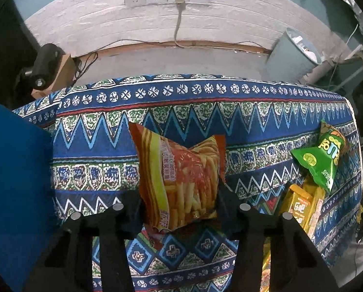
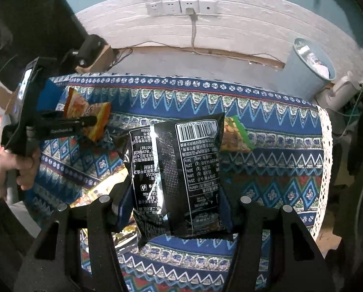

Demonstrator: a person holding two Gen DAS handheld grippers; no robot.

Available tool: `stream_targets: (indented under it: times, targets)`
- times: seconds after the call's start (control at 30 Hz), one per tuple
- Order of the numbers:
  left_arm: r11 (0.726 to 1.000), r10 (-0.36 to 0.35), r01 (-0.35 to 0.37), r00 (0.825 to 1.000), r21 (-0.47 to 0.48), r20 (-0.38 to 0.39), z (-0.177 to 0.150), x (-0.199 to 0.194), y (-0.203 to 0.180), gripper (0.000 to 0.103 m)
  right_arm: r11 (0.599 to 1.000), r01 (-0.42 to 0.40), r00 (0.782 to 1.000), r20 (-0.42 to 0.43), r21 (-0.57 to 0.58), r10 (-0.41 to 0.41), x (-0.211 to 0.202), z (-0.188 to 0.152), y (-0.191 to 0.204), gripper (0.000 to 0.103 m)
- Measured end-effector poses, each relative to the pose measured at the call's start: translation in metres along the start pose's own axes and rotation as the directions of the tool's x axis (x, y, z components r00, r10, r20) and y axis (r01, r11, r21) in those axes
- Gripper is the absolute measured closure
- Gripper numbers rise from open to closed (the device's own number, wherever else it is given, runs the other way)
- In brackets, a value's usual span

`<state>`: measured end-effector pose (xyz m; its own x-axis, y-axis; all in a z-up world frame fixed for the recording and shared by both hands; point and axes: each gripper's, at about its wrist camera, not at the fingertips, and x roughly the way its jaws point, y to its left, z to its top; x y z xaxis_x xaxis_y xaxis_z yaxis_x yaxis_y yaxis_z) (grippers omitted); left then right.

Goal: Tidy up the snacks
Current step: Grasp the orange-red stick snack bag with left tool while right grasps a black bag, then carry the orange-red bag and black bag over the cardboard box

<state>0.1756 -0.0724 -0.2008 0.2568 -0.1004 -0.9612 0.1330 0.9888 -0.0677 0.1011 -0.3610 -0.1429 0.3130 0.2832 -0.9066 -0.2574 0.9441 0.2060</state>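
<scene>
Left wrist view: the orange fries bag is pinched at centre frame by the left gripper, above the patterned tablecloth; a green snack bag lies at right.

Right wrist view: the black snack bag is clamped at centre by the right gripper, barcode uppermost.

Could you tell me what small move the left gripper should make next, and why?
Probably lift the red fries bag a little. The left gripper has closed on its lower part while it lies on the patterned cloth, and the right gripper holds the black bag raised. Where the snacks go is not visible.
</scene>
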Motion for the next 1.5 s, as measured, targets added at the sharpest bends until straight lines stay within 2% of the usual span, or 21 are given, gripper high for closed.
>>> stream_targets:
  times: [0.47,0.8,1.0,1.5]
  targets:
    - [0.993,0.047,-0.059,0.992,0.103,0.114,-0.020,-0.064,-0.017,0.055,1.000,0.016,0.998,0.058,-0.022,-0.015,-0.025,0.009,0.020,0.045]
    - [0.990,0.046,-0.071,0.979,0.121,0.196,-0.041,-0.116,-0.009,0.055,0.999,0.010,0.995,0.104,-0.049,-0.004,-0.043,0.016,0.044,0.045]
    - [0.989,0.049,-0.081,0.967,0.121,0.248,-0.053,-0.145,0.001,0.055,0.997,0.001,0.992,0.128,-0.074,0.008,-0.053,0.021,0.062,0.045]
    - [0.981,0.124,-0.169,0.924,0.096,0.362,-0.084,-0.199,0.040,0.055,0.985,-0.022,0.985,0.165,-0.174,0.051,-0.062,0.041,0.134,0.045]
